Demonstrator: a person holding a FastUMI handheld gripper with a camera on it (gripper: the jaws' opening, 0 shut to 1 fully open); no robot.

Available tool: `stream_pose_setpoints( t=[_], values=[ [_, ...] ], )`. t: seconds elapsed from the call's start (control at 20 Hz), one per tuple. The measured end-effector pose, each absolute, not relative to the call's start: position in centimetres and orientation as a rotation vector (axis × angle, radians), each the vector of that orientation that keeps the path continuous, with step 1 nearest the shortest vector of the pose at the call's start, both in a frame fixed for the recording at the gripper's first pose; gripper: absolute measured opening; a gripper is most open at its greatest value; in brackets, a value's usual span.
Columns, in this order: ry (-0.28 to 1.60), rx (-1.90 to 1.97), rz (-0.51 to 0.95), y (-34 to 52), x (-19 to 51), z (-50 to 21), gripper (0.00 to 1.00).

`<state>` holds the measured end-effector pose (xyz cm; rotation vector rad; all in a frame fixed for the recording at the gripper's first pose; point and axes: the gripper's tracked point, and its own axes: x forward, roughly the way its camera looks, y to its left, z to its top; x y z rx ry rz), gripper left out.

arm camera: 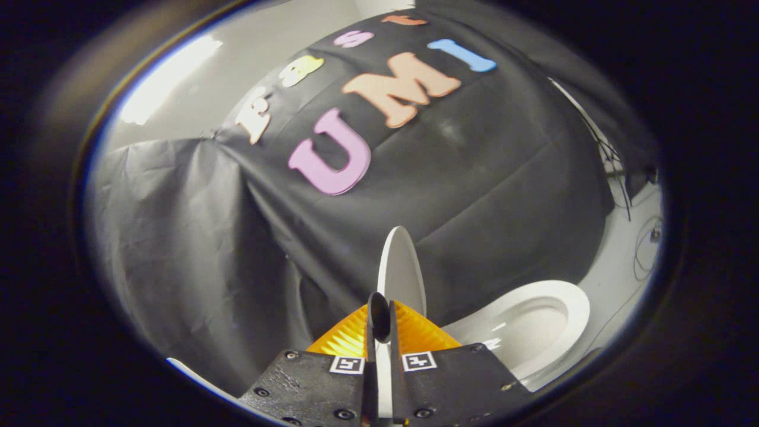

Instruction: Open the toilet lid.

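Lower centre: gripper (pixel 382 323) fingers pinched on the lid (pixel 402 274) edge; lid stands upright straight ahead, bowl (pixel 533 332) at lower right.

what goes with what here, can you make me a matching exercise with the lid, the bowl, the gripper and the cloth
Things:
1. toilet lid
2. toilet bowl
3. gripper
4. black cloth

States or places:
A. hangs as the backdrop beyond everything
B. shut on a thin white edge
C. lifted up, seen edge-on between the fingers
D. uncovered, beside the fingers, with its rim showing

Pairs: 1-C, 2-D, 3-B, 4-A
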<state>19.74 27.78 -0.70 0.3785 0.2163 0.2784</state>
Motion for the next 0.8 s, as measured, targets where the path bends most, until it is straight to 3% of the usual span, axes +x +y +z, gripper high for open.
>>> stream_pose_setpoints(
  t=[0.8],
  values=[
    [0.351,-0.054,0.574,45.2,22.0,-3.2,0.10]
  ],
)
